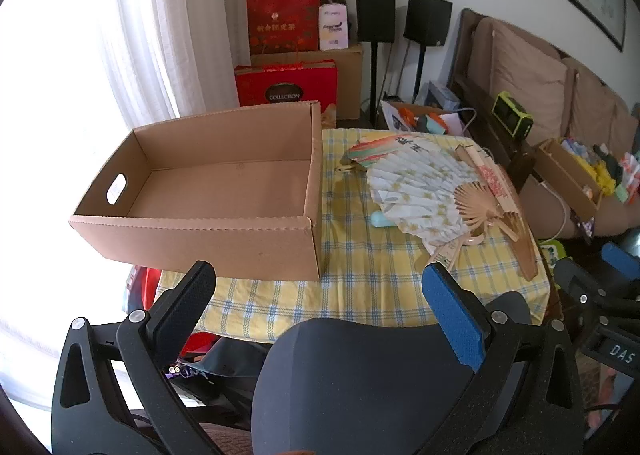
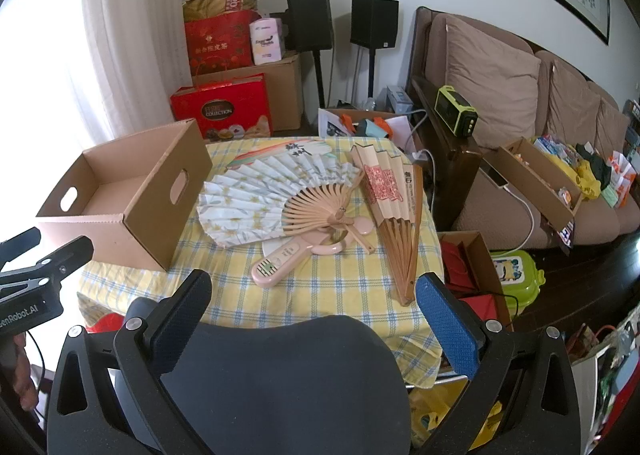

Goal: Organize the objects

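An open, empty cardboard box [image 1: 200,243] [image 2: 108,239] stands on the left of a table with a yellow checked cloth [image 1: 360,295] [image 2: 340,287]. Right of it lie a spread white paper fan [image 1: 412,191] [image 2: 256,191], a striped fan [image 2: 280,151] behind that, a half-folded brown fan with red print [image 1: 496,187] [image 2: 388,191], and a pink handheld fan [image 2: 280,263]. My left gripper [image 1: 320,287] [image 2: 62,239] hovers open off the table's near edge, in front of the box. Open and holding nothing, my right gripper [image 2: 312,291] [image 1: 596,271] hangs before the fans.
A brown sofa [image 2: 500,103] with a tray of small items [image 2: 540,183] runs along the right. Red gift boxes [image 2: 224,107], cardboard cartons and two black speakers [image 2: 312,23] stand behind the table. Bags and a green case [image 2: 516,275] crowd the floor at right.
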